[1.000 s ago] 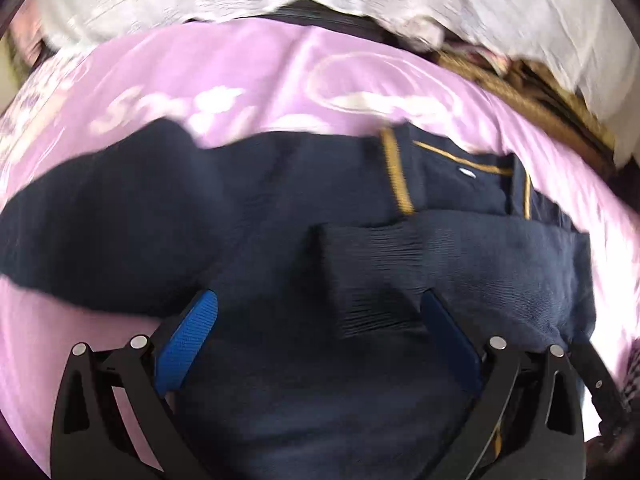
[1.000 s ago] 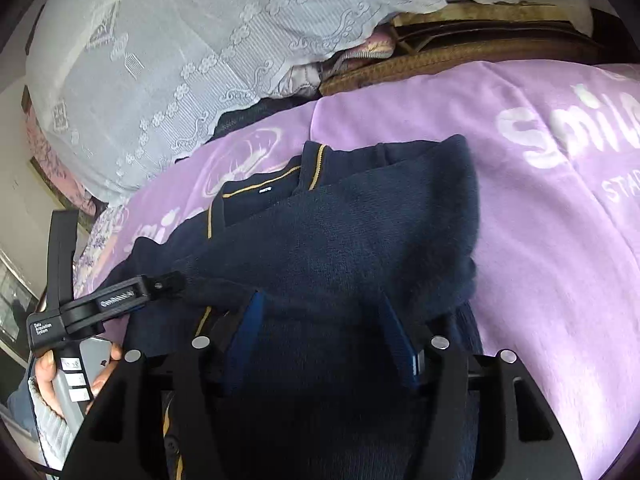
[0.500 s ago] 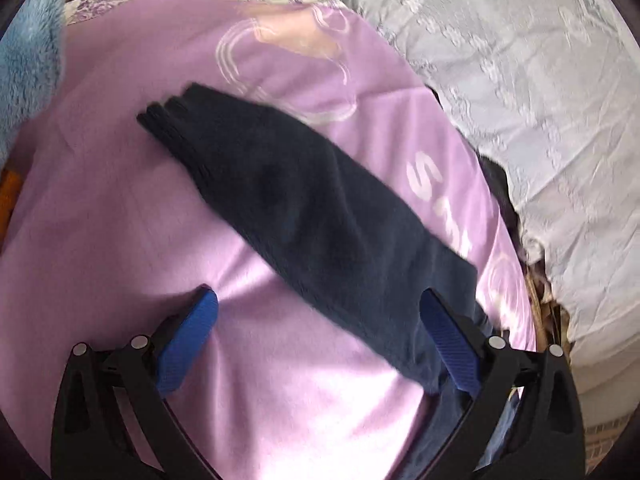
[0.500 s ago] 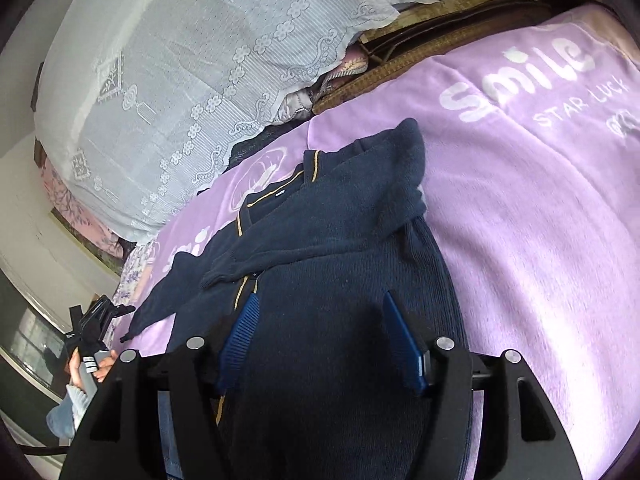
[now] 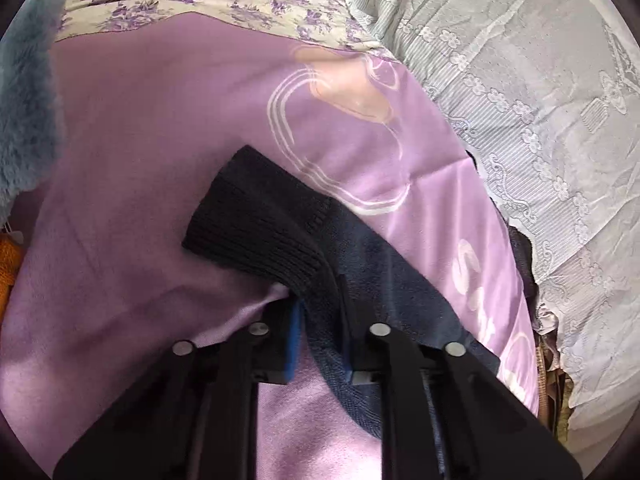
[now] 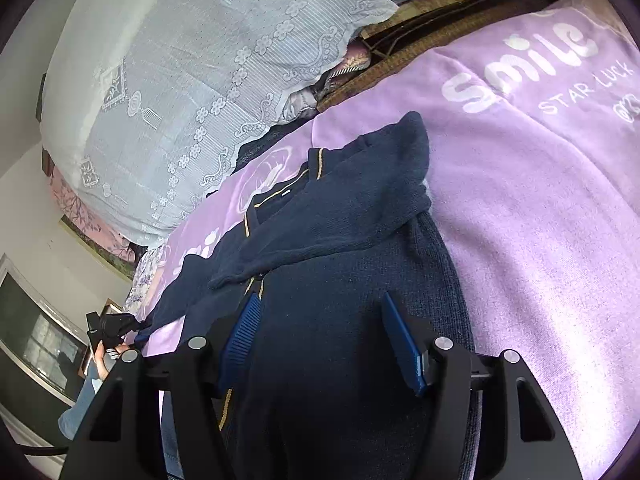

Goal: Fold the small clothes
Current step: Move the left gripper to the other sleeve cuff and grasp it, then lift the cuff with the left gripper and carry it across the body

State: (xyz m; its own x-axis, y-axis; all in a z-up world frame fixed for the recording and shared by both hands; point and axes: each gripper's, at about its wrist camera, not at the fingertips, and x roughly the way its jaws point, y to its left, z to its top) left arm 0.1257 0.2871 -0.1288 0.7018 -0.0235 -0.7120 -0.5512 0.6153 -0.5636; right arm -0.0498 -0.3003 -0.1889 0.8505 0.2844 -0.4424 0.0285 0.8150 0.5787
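While your left gripper [image 5: 318, 332] pinches the sweater's sleeve [image 5: 260, 228], cuff at 11 o'clock, your right gripper [image 6: 324, 344] is open over the sweater [image 6: 340, 280].

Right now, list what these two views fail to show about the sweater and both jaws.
- Right wrist view: the sweater hem is cut off by the bottom edge and the right gripper body.
- Right wrist view: the left gripper is too small to read its jaws.
- Left wrist view: the sleeve runs behind the left gripper, hiding its join.
- Collar label: too small to read.
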